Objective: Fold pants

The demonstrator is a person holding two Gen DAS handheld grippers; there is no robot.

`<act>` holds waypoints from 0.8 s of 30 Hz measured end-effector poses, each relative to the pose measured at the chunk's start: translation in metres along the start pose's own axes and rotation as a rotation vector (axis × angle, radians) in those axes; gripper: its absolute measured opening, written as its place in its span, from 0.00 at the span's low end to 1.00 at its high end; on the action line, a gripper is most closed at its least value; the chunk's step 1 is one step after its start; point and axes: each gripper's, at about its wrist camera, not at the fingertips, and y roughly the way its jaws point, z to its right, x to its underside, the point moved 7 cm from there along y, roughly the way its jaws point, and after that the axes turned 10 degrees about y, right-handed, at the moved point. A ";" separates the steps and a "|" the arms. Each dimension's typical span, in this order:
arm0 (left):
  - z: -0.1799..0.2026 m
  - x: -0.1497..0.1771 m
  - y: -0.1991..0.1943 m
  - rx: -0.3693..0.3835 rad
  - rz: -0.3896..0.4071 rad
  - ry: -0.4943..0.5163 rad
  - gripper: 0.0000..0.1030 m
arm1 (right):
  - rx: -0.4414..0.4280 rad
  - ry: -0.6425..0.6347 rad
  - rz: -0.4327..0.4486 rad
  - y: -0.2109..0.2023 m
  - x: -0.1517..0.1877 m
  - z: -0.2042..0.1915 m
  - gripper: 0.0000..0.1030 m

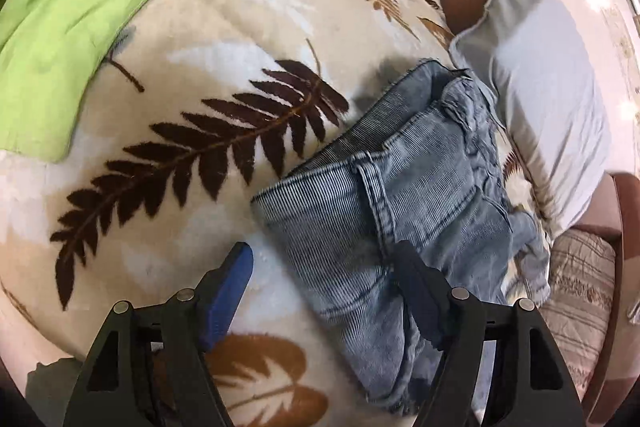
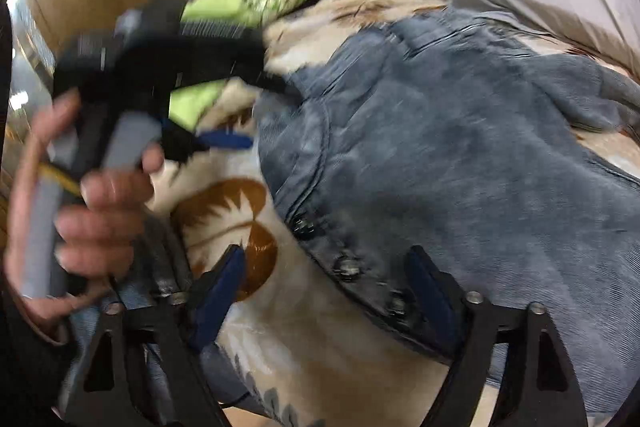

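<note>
Pants (image 1: 404, 195) lie on the leaf blanket (image 1: 192, 99), already folded into a thick blue bundle. The pillow (image 1: 536, 95) is the landmark: the bundle sits right beside the pillow, touching its near edge, and its long side runs along the pillow's edge, from the frayed cuffs at the far end back toward the grippers. A green cloth (image 1: 76, 7) is well away from the pillow, across the blanket.

The left gripper (image 1: 324, 275) has its fingers wide apart and holds nothing. One finger hangs over the near end of the pants and the other over bare blanket, on the side away from the pillow. The right gripper (image 2: 328, 279) is spread apart too, with nothing between its fingers. Seen from the right wrist, the waist with its row of buttons (image 2: 348, 267) sits just ahead, close to the finger on the pants side. That picture is blurry, so I cannot tell if anything touches.

Both grippers are near the same end of the pants. The right one looks a bit closer to the waist.

No boxes or baskets show up here.
</note>
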 end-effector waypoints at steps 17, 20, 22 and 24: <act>-0.004 0.034 -0.055 -0.384 0.195 0.040 0.11 | -0.043 0.176 -0.098 -0.013 0.020 -0.007 0.14; 0.012 0.039 -0.039 -0.523 0.135 0.148 0.12 | -0.091 0.242 -0.098 -0.010 0.030 0.002 0.23; 0.027 0.040 -0.044 -0.520 0.175 0.199 0.16 | -0.112 0.247 -0.065 -0.026 0.024 0.004 0.48; 0.043 0.042 -0.060 -0.476 0.255 0.222 0.32 | -0.105 0.244 0.021 -0.054 0.012 0.011 0.75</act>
